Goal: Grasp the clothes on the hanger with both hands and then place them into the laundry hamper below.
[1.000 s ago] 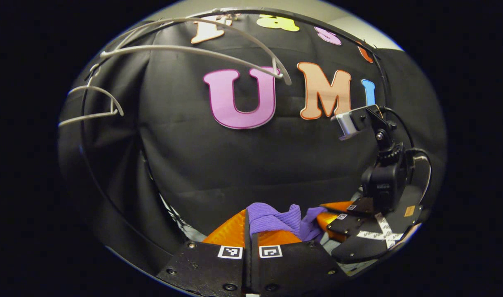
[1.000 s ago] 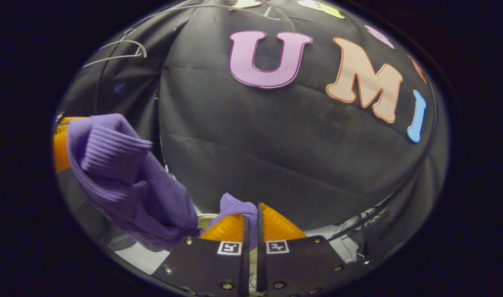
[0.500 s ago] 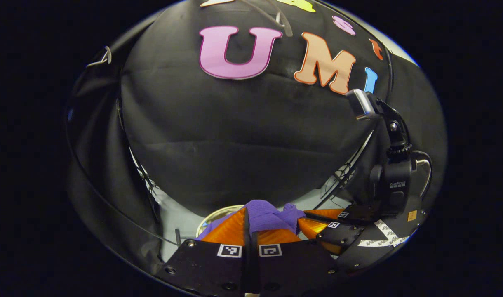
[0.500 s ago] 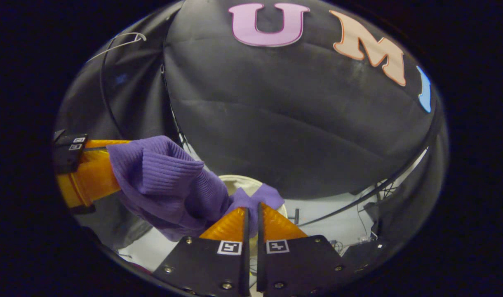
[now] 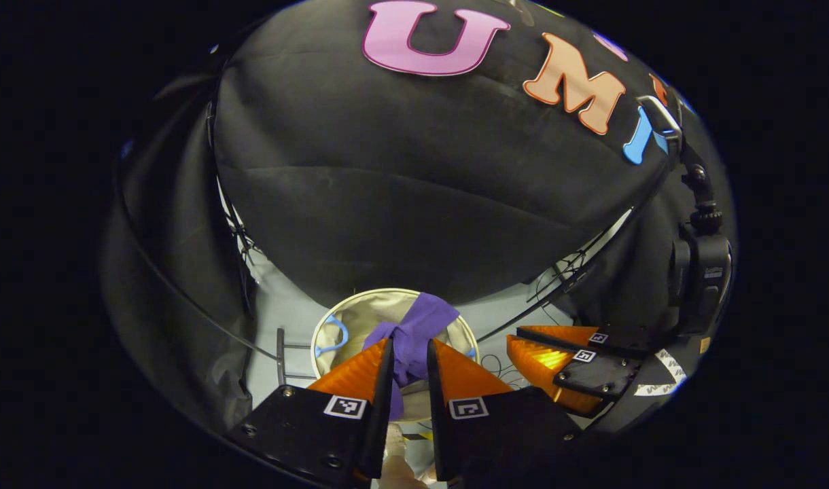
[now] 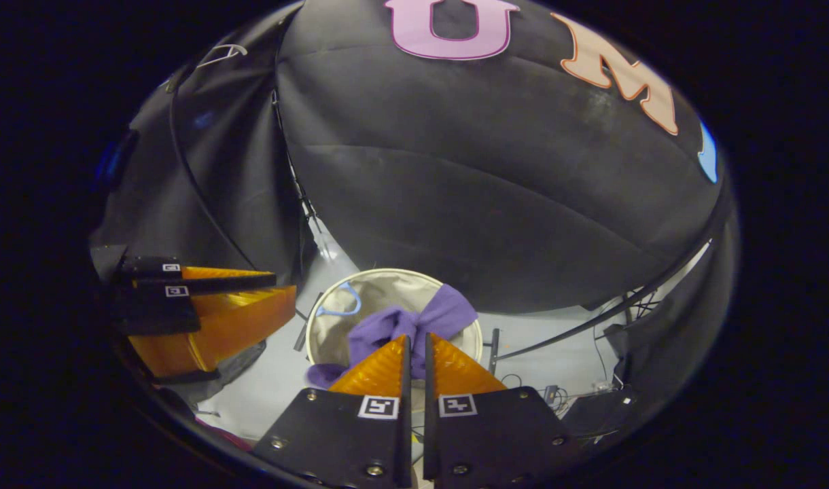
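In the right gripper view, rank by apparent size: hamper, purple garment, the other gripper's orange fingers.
1. Hamper, by its whole rim.
2. Orange fingers of the left gripper, though nearness to the camera inflates them.
3. Purple garment, partly hidden by the right gripper.

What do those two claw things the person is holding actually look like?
Each has two ribbed, translucent orange wedge fingers that taper to a point, bolted to black plates with small black-and-white square markers. The left gripper and right gripper look alike. In the left gripper view, the right gripper carries a black camera, a cable and white patterned tape.
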`<state>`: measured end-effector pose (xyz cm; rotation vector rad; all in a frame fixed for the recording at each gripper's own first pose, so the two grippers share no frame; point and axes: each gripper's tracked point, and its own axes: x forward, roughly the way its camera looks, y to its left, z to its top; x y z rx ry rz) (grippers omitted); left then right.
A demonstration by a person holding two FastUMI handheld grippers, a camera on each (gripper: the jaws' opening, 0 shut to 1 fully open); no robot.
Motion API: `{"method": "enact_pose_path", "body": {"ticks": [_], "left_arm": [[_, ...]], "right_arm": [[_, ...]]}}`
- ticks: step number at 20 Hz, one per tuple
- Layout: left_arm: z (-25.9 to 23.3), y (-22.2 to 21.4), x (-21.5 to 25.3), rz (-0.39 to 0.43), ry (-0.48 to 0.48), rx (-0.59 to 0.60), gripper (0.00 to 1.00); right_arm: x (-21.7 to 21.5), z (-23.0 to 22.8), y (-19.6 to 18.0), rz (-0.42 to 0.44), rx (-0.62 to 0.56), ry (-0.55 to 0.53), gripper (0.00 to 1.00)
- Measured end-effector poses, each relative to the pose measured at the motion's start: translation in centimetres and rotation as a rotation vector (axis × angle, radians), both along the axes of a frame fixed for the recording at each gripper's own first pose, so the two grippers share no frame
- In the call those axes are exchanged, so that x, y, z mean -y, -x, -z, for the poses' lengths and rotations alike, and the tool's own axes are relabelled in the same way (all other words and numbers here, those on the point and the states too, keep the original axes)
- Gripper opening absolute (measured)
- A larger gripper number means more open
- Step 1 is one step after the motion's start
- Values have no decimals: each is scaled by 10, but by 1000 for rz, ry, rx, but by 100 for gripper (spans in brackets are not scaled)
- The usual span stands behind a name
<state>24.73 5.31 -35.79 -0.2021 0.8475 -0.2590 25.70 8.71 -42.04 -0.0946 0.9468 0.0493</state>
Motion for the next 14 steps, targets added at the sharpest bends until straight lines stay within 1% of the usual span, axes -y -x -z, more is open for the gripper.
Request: {"method": "enact_pose_path", "body": {"ticks": [8,14], "left_arm": [[-3,-1,0,-8,-4,-7,30],[-4,-3,-5,1,-25,6,30]], "right_arm": [[-5,0,-3,-5,-6,-8,7],[-5,-4,-4,11,11,-25,7]]}}
